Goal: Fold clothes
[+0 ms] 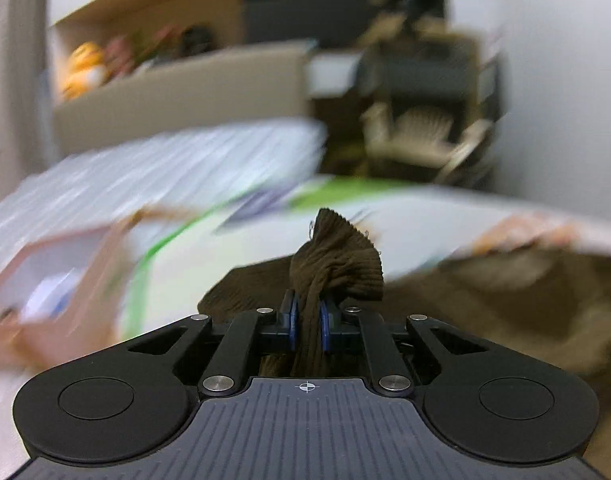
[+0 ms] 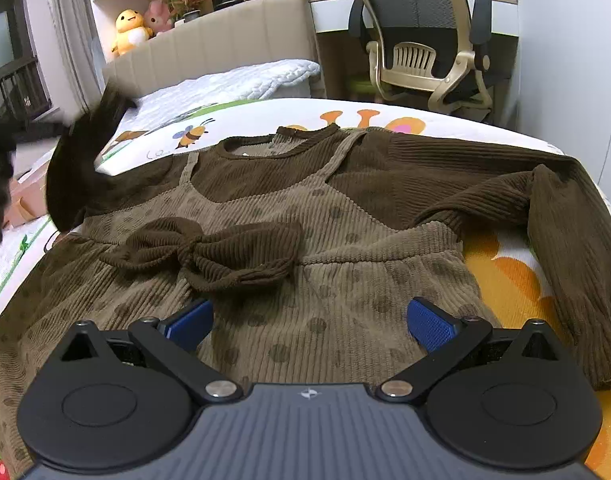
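You are gripping the dark brown sleeve (image 1: 337, 264) with your left gripper (image 1: 307, 316) — its blue pads are clamped tight on a bunched cuff end, and the cloth is standing up above the fingertips. The left wrist view is smeared with motion blur (so you are evidently swinging that arm), and in the right wrist view the same sleeve is showing as a dark blurred shape lifted off the bed at the far left.

The dress (image 2: 305, 216) is lying face up and spread out on the patterned bedspread (image 2: 505, 264), neckline away from you, its bow (image 2: 201, 252) resting across the waist. The other sleeve (image 2: 565, 240) is lying bent along the dress's right side, hanging down beside the skirt.

Your right gripper (image 2: 309, 324) is hovering just above the polka-dot skirt with its jaws spread wide, holding nothing.

Judging by this, you are working on a sleeve fold: the lifted sleeve looks bound inward, across the chest. That move is calling for a flat lay — carry the cuff over the bodice without dragging the shoulder, and let go only once the sleeve is resting smooth. The right sleeve is lying unfolded for now.
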`<move>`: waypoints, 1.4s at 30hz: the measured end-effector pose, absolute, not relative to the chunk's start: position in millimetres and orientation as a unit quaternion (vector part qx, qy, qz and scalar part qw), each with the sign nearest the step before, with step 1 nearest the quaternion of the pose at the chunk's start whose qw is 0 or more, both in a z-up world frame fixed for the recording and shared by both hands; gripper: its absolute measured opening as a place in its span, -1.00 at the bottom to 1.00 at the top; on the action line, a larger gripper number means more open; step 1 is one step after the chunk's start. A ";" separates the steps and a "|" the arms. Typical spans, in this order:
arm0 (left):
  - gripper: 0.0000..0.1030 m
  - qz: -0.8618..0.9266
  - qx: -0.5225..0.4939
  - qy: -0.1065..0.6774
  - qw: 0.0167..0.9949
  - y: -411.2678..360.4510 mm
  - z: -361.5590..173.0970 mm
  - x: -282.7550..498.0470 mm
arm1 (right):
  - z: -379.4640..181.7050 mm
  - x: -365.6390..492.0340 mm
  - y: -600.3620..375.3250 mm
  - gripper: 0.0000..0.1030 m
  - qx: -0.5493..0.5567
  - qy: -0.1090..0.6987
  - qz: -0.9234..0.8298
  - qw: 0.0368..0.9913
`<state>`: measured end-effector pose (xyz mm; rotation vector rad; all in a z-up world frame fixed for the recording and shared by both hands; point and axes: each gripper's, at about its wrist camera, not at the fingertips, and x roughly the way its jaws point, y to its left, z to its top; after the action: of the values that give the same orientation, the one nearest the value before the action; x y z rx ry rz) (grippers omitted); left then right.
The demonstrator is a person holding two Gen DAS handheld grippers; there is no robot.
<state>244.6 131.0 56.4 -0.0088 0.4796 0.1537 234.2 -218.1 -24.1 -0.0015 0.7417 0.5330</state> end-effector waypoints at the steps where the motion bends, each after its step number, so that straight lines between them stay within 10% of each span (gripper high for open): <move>1: -0.76 0.048 -0.010 0.225 0.973 117.2 64.5 247.4 | -24.1 234.5 -219.1 1.00 0.002 0.358 0.258 0.897; 7: -0.48 -0.067 -0.044 0.219 0.972 54.0 74.0 276.3 | -23.8 236.4 -226.3 1.00 0.023 0.360 0.267 0.894; 9: 0.51 -0.089 -0.058 0.226 0.968 49.5 64.4 274.6 | -24.1 236.4 -224.8 1.00 0.015 0.361 0.268 0.893; 11: 0.74 -0.111 -0.073 0.234 0.963 45.1 54.8 273.0 | -24.2 235.3 -221.1 1.00 0.002 0.361 0.267 0.894; 26: 0.91 -0.093 -0.127 0.288 0.945 72.0 -24.6 193.4 | 28.3 287.8 -197.7 1.00 0.032 0.331 0.262 0.906; 39: 1.00 -0.109 -0.149 0.287 0.940 76.0 -23.6 193.0 | -1.3 351.6 -119.4 -0.68 0.005 0.349 0.238 0.906; 42: 1.00 -0.110 -0.153 0.286 0.939 76.7 -23.3 192.9 | 25.3 340.2 -128.8 -0.69 -0.010 0.294 0.223 0.929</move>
<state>192.9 76.7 -23.3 -0.3130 0.5834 -0.2253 340.2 -128.8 25.3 -0.0201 0.6017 0.4574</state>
